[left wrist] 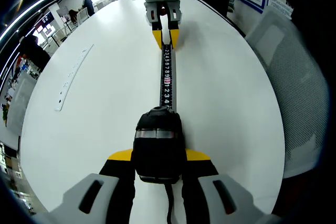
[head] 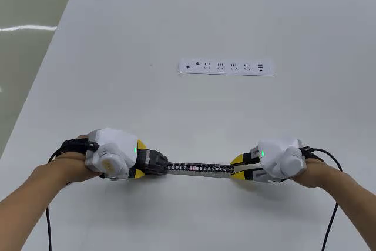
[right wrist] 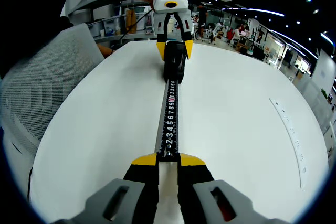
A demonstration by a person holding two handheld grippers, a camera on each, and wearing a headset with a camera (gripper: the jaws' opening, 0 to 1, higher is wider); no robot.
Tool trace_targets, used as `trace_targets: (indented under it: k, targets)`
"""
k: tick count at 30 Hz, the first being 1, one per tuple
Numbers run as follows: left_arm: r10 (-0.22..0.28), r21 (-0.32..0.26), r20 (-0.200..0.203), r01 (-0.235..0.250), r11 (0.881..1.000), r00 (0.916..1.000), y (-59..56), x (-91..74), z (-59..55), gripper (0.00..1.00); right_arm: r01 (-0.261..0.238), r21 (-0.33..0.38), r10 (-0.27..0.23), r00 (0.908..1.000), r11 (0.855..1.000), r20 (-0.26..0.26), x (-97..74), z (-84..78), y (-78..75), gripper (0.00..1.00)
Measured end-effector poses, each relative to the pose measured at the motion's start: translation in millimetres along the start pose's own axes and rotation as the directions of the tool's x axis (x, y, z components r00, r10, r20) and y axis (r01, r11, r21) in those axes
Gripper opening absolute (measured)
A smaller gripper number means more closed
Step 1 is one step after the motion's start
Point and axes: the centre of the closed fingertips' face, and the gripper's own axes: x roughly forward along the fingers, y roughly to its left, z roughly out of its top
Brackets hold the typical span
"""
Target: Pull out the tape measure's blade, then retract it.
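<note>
The left tool [head: 141, 160] was clamped on the black, rounded plastic tape-measure case [head: 154, 162], its yellow-tipped jaws pressed against the two sides of the case. In the left gripper view the case [left wrist: 159, 140] sat squarely between the jaws of that tool [left wrist: 159, 156], close to the camera. The case rested low over the white worktop [head: 176, 22], near its front edge.

From the case a narrow dark blade with white numerals [head: 198, 168] ran straight across to the right tool [head: 239, 167]. That tool's jaws were drawn narrow and pinched the blade's free end. In the right gripper view the blade [right wrist: 169, 124] reached from the right tool [right wrist: 168, 160] up to the case [right wrist: 173, 66], held in the left tool [right wrist: 173, 50] at the far end. The left gripper view showed the same blade [left wrist: 166, 80] leading away to the right tool [left wrist: 166, 38].

A long white power strip [head: 226, 67] lay flat further back on the worktop, well apart from both tools. A grey mesh chair [left wrist: 294, 77] stood beside the worktop's edge.
</note>
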Motion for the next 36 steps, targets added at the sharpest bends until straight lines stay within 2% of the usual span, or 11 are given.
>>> trace_targets:
  k: [36]
  targets:
    - [0.001, -0.002, 0.0, -0.001, 1.0, 1.0, 0.1, 0.8, 0.1, 0.29, 0.005, 0.006, -0.005, 0.9998, 1.0, -0.021, -14.2, -13.1, 1.4, 0.11]
